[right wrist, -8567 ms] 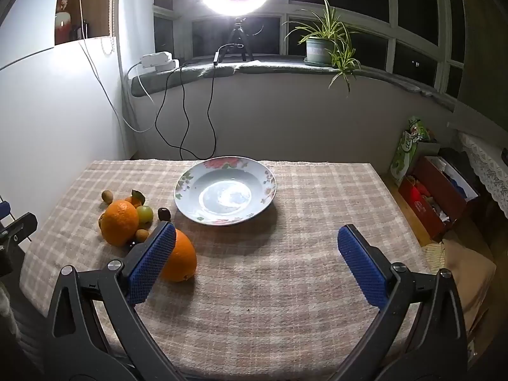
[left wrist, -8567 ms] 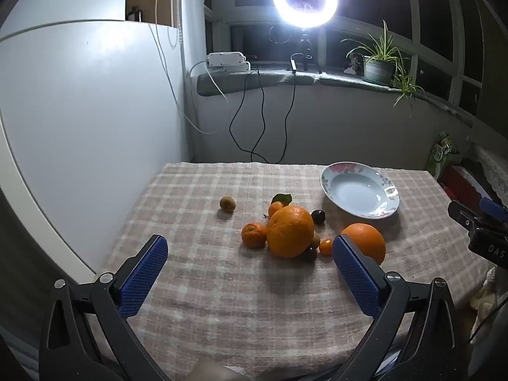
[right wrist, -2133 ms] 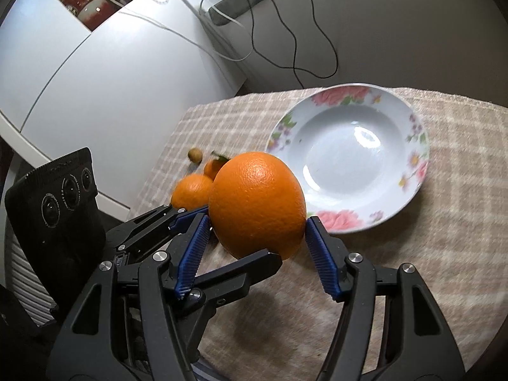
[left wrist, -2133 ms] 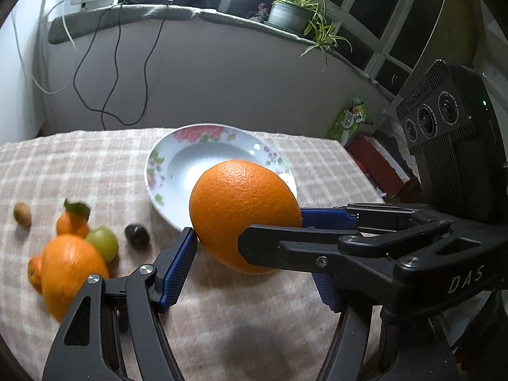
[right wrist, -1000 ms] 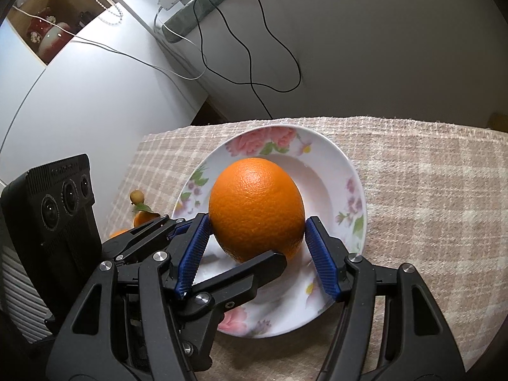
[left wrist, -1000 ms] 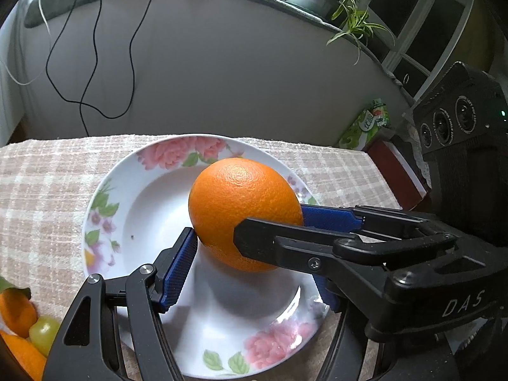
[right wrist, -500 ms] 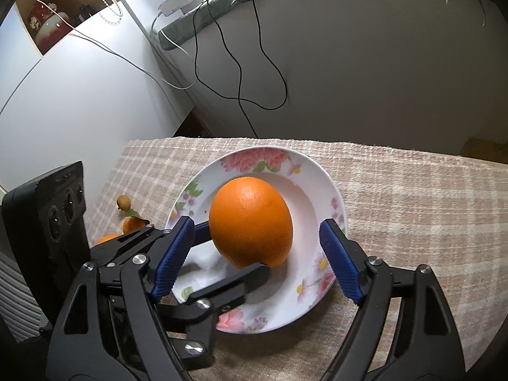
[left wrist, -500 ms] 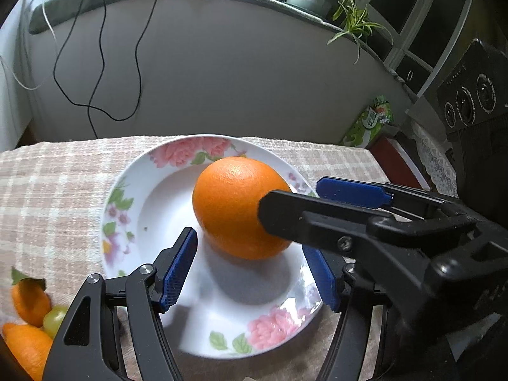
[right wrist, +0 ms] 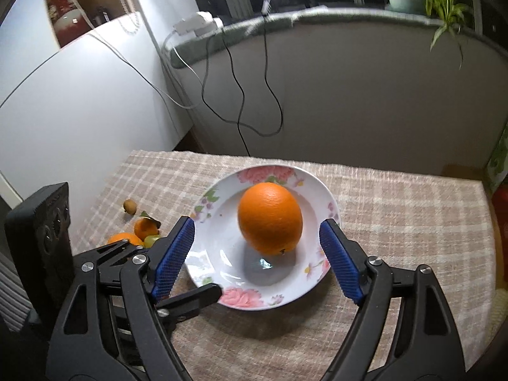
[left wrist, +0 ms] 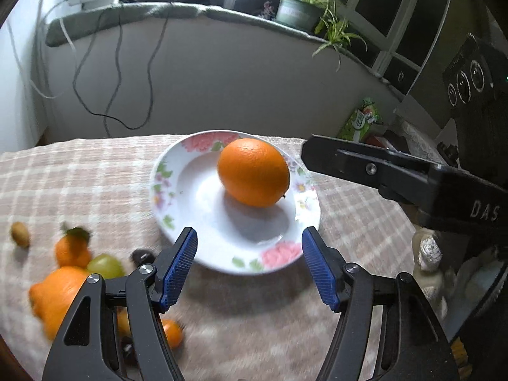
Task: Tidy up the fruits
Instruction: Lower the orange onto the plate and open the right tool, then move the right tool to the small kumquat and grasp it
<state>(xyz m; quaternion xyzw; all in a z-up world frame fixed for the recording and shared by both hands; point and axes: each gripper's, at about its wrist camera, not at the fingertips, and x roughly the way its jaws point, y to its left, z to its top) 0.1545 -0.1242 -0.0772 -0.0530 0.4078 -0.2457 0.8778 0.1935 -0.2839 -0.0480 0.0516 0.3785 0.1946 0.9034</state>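
My left gripper (left wrist: 249,266) has a matte black plastic frame with triangular cut-outs and silver screw heads at the pivots. Its fingers (left wrist: 177,268) carry blue pads with a fine cross-hatched texture. My right gripper (right wrist: 257,255) is built the same: black frame, silver screws, blue textured fingers (right wrist: 341,258). Seen from the left wrist, its body bears the white letters "DAS".

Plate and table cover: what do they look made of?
Plate: probably glazed ceramic, white with printed flowers; it shows a glossy light reflection. Table cover: woven fabric, matte, with a beige check and fuzzy texture.
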